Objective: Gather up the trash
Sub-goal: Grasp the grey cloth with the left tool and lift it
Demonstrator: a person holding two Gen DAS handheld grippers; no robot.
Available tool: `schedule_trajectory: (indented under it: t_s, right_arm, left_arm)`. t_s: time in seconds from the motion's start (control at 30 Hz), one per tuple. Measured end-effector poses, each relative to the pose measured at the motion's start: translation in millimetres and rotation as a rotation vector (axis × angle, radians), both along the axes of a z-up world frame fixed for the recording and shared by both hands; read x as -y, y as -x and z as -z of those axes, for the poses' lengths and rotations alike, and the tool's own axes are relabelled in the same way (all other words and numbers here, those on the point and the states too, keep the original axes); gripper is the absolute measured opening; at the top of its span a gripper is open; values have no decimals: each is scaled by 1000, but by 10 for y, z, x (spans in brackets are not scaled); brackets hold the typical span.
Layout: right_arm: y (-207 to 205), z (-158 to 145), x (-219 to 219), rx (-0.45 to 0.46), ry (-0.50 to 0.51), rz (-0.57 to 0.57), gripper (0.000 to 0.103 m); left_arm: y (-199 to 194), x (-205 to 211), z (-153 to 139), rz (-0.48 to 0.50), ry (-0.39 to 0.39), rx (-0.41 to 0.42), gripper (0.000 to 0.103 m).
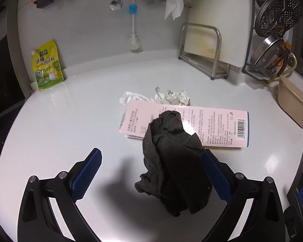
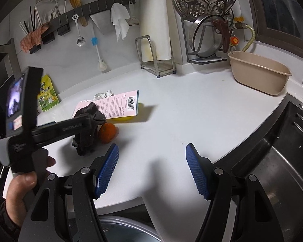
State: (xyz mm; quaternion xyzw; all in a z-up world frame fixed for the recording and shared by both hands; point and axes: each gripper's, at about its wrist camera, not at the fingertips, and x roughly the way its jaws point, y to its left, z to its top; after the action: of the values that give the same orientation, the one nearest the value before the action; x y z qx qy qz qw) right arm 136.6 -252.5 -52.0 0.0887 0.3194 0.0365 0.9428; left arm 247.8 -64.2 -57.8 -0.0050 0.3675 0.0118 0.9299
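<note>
A dark rag [image 1: 171,161] stands bunched on the white counter [image 1: 60,121], between the blue pads of the left gripper [image 1: 151,173]. Its long axis runs away from the camera, the narrow end resting on a pink card [image 1: 212,125]. The gripper's jaws stand wide. The right pad [image 1: 214,175] sits against the rag's edge; the left pad is well clear of it. Whether the right pad really touches cannot be told.

The pink card lies flat with its long axis across the left wrist view, barcode end to the right. Behind it and touching its far edge lies crumpled paper [image 1: 171,97]. In the right wrist view an orange [image 2: 108,133] sits just beside the rag, and something yellow shows under the card's barcode end.

The right gripper [image 2: 152,169] hangs over bare counter near the sink [image 2: 272,161], jaws wide with nothing between them. A hand [image 2: 22,193] holds the left gripper's handle.

A yellow pouch [image 1: 47,66] leans on the back wall, and a beige tub [image 2: 260,72] stands by the sink.
</note>
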Motion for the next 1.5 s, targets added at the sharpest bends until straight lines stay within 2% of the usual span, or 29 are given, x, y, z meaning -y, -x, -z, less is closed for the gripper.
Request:
schedule_trajectory:
  t_s: [0.07,0.13,0.2,0.23,0.3,0.33,0.43,0.5,0.6,0.87,0.93,1.0,1.03,1.07,1.1,1.2,1.33,1.37,1.4,1.5]
  right_arm:
    - [-4,12,10,-2,-5,1,66]
    - [-10,20,20,-4,-9,1,66]
    - [-17,23,17,-5,-9,0,66]
    - [-20,25,18,-6,-8,-2,66]
    - [-27,25,8,-7,-4,-4,66]
    - [-28,29,6,-8,-2,-5,66]
    - [-40,31,-11,-11,-1,-8,66]
    - [-54,28,-33,-14,-2,-11,66]
    - [-89,18,-95,-15,-8,-26,66]
    - [-116,-47,-239,-7,-9,-52,66]
    - [-99,-75,-232,1,-5,-47,66]
    - [-87,-83,-204,1,-9,-41,66]
    - [-80,-81,-193,1,-11,-38,66]
    - [-76,-80,-182,1,-10,-36,66]
    - [-68,-77,-173,1,-9,-35,66]
    - [-52,-67,-132,1,-14,-29,66]
    - [-39,-51,-77,3,-28,-19,66]
    - [-38,-45,-67,2,-28,-18,66]
    - [-39,-40,-62,1,-27,-17,66]
    - [-56,-16,-52,-9,-33,-16,66]
  left_arm:
    - [-23,4,42,2,12,-9,96]
    - [-24,13,39,10,9,-2,87]
    - [-18,37,32,29,8,2,71]
    - [-18,54,39,43,7,-1,67]
    - [-7,74,44,72,21,-3,48]
    - [8,71,32,72,20,5,47]
    - [38,38,1,79,21,13,31]
    - [53,-10,-18,83,24,13,16]
    - [69,-99,-40,93,31,15,8]
    - [113,-131,-86,126,62,8,7]
    - [128,-82,-99,133,51,14,11]
    - [130,-51,-101,137,48,14,33]
    - [125,-48,-100,135,51,16,41]
    - [123,-45,-101,130,54,21,59]
    - [124,-45,-104,125,57,28,71]
    - [95,-25,-90,115,48,31,71]
    - [-45,32,56,114,46,-49,71]
    - [-69,42,85,118,50,-64,68]
    - [-79,55,106,123,49,-72,58]
    - [-72,87,100,137,44,-68,42]
